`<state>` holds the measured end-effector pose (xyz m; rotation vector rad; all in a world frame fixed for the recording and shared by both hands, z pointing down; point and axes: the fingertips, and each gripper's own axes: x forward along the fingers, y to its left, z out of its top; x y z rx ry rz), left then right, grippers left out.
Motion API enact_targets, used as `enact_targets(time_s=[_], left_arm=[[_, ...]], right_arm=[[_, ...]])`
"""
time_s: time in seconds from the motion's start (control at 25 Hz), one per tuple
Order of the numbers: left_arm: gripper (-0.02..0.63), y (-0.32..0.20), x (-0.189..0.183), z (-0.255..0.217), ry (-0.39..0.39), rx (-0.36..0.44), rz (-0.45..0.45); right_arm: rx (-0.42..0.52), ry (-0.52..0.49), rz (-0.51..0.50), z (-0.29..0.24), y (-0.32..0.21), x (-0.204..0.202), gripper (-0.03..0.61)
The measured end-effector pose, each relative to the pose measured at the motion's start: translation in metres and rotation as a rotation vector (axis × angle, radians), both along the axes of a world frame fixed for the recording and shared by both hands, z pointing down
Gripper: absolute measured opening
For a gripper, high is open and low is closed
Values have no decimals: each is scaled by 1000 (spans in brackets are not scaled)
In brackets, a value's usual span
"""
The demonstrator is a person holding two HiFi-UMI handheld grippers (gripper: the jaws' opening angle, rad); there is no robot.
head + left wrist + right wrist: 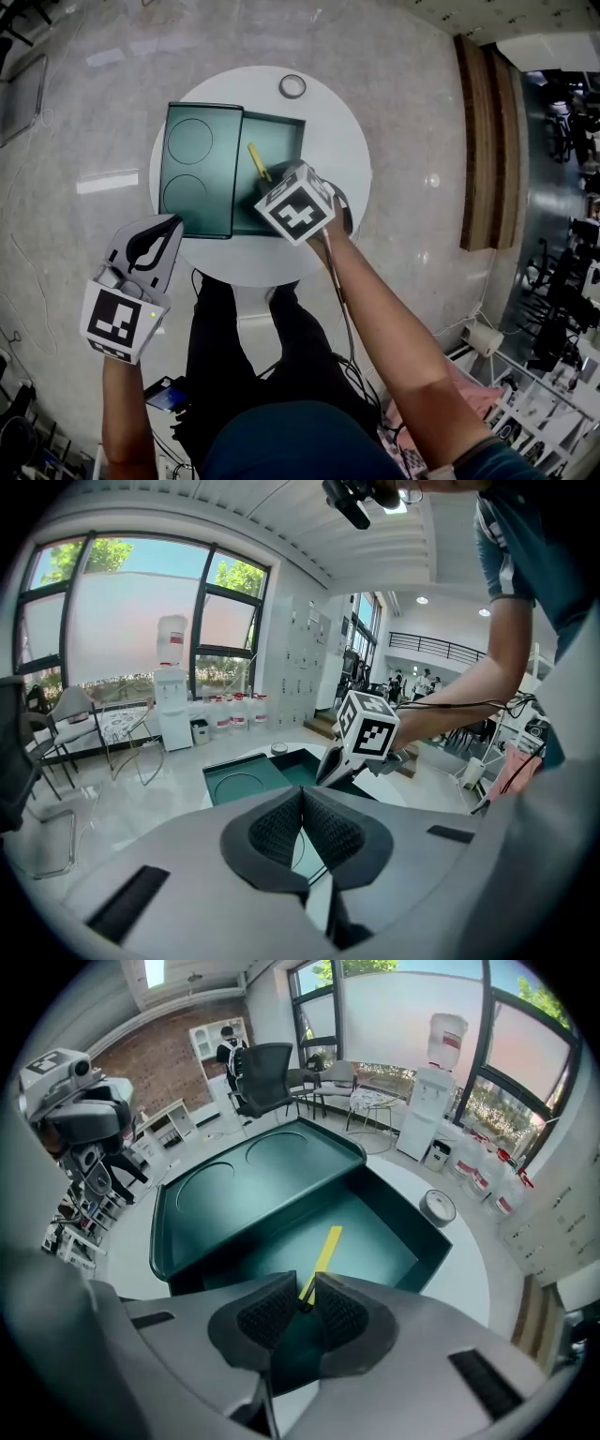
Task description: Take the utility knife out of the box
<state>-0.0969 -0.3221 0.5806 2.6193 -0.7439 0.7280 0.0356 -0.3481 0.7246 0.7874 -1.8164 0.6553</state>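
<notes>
Utility knife (pixel 324 1252) lies in the green box (pixel 375 1227); right gripper (pixel 302 1299) sits at its near end, jaws basically together; left gripper (pixel 302 810) closed, empty.

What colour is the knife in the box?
The knife is yellow; the right gripper view shows it best.

Round white table (pixel 349 141) on a pale marbled floor (pixel 422 84), and the dark green box (pixel 277 118) sits open on its middle. The lid (pixel 199 169), with two circles pressed into it, is hard against the box's left side; whether it rests on the table or the box, can't tell. Beyond the box, by the far edge, a small grey ring (pixel 292 86) lies apart.
</notes>
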Motion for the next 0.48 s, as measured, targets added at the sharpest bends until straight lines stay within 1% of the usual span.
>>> enact_targets(time_s=[0.04,0.08,0.12,0.36,0.48], left_arm=[[18,1,-2,0,1,-1,-4],[18,1,-4,1,2,-2,-8],[18,1,-8,3,3,-3,-13],[18,-2,-32,9,1,-9,-40],[18,-2,-41,11,0,-12,-52]], right_arm=[[-11,17,-7,2,1,0,72],[-25,30,-12,6,1,-1,153],[-37,43,-15,9,1,-3,172],[-68,154,-34,30,-5,-6,172],[-78,213,-59,35,-5,-4,152]])
